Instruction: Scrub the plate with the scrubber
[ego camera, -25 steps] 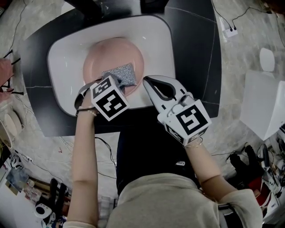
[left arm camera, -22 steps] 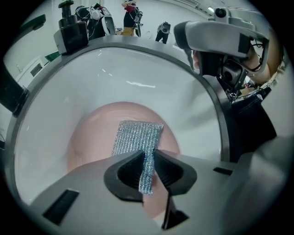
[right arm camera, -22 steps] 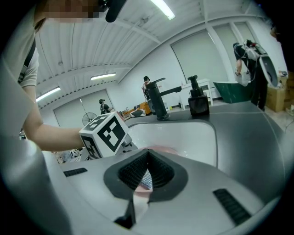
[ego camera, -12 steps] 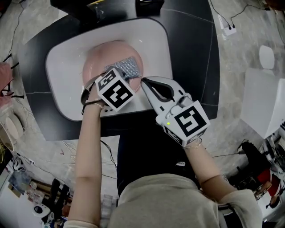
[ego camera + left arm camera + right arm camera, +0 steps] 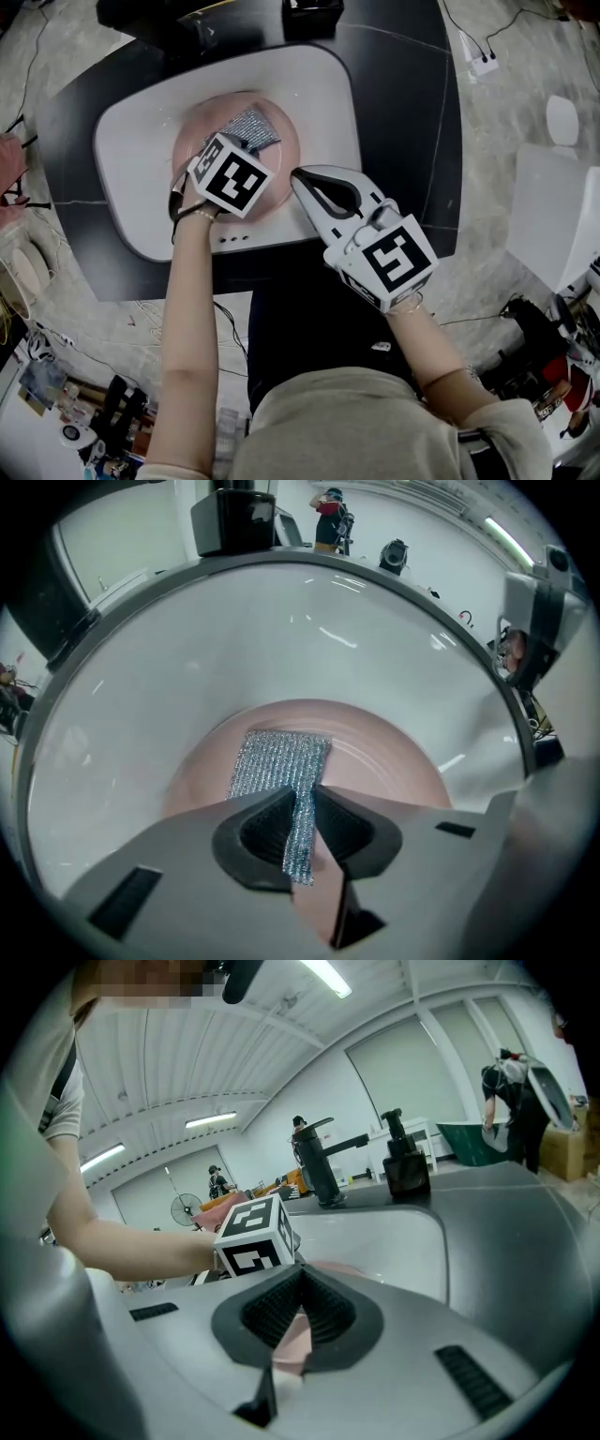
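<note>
A pink plate (image 5: pixel 281 155) lies in the white sink (image 5: pixel 323 89). On it rests a silver mesh scrubber (image 5: pixel 248 125), seen flat on the pink plate (image 5: pixel 384 752) in the left gripper view as the glittery scrubber (image 5: pixel 277 766). My left gripper (image 5: pixel 302 803) is shut on the scrubber's near edge and presses it to the plate. My right gripper (image 5: pixel 298 178) sits at the plate's right rim, and in the right gripper view the right gripper (image 5: pixel 295 1312) is shut on the pink rim (image 5: pixel 295 1340).
The sink is set in a black counter (image 5: pixel 412 122). A black tap (image 5: pixel 323 1162) and a black soap dispenser (image 5: pixel 405 1162) stand behind the sink. A white box (image 5: pixel 553 220) lies on the floor to the right, cables and clutter (image 5: pixel 84 412) at lower left.
My left gripper has pushed the scrubber away from me across the plate, toward its far rim. The right gripper has shifted slightly left and stayed on the rim.
</note>
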A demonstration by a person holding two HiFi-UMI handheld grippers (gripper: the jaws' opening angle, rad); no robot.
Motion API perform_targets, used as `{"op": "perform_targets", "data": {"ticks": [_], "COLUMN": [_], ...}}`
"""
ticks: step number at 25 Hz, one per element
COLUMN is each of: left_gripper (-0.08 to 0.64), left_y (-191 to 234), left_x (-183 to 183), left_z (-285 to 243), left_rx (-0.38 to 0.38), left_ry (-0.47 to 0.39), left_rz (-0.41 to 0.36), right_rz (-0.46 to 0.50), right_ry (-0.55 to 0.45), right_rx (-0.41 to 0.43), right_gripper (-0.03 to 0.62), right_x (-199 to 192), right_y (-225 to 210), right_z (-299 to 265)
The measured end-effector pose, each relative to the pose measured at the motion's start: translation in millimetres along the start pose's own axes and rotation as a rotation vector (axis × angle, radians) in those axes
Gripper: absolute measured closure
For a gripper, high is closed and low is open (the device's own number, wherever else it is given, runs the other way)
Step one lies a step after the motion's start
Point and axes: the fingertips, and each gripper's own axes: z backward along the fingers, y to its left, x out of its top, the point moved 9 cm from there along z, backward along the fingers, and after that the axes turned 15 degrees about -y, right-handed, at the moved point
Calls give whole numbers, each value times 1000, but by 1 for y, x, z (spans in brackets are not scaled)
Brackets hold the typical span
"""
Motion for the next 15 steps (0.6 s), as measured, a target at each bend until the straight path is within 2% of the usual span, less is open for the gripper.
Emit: {"op": "perform_targets", "data": {"ticks": [7,15], "left_gripper": [476,493], "left_y": [9,18], "left_x": [-5,-17], "left_z": [7,22], "left_rx": [75,114], "left_ry": [7,-17], "left_rz": [52,72], "right_rz": [-5,15], "right_ry": [-1,15], "right_rx": [6,46], "right_gripper": [586,586], "right_x": [2,6], "right_y": [-2,-3], "right_z": [3,-2]}}
